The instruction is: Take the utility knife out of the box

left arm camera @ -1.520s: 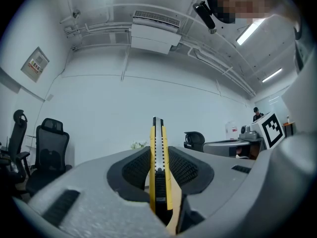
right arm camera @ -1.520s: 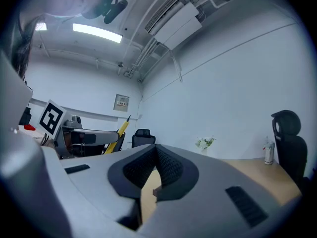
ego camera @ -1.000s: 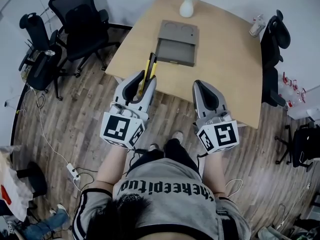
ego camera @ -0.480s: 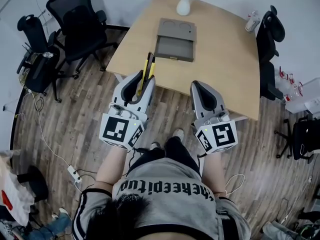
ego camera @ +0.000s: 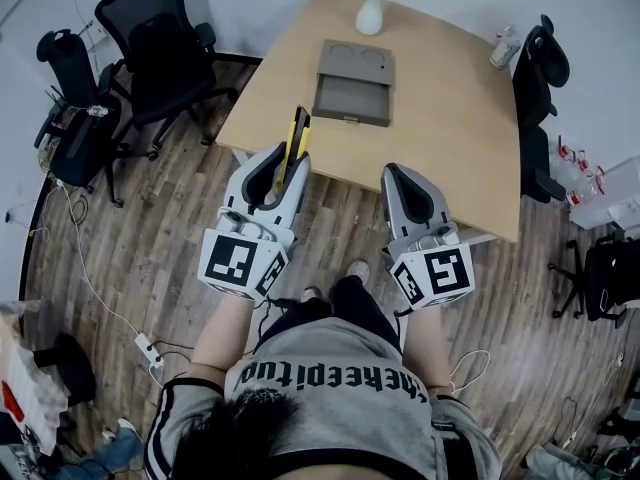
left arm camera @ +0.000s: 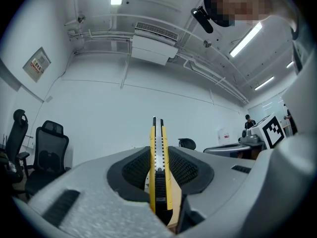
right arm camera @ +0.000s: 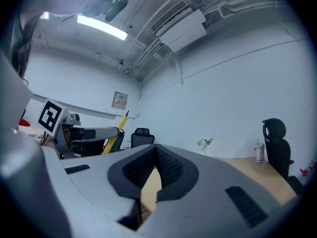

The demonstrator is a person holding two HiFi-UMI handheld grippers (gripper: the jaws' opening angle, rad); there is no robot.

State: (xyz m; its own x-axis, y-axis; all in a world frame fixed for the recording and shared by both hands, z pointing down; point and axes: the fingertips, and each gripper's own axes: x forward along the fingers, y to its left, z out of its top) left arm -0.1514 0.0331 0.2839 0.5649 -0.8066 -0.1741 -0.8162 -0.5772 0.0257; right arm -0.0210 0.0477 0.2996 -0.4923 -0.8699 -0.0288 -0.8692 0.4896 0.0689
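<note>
Utility knife [ego camera: 299, 128] is out of the box [ego camera: 352, 86], pinched in the left gripper [ego camera: 288, 164] just left of centre frame. Right gripper [ego camera: 393, 171] is pressed together, holding nothing.

Box [ego camera: 352, 83] ahead (vase [ego camera: 369, 14] beyond it)

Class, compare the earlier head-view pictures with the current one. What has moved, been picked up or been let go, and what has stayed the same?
Nothing has visibly changed. The left tongs still grip the yellow utility knife, held clear of the grey box. The right tongs stay shut and empty. The box sits on the table as before.
</note>
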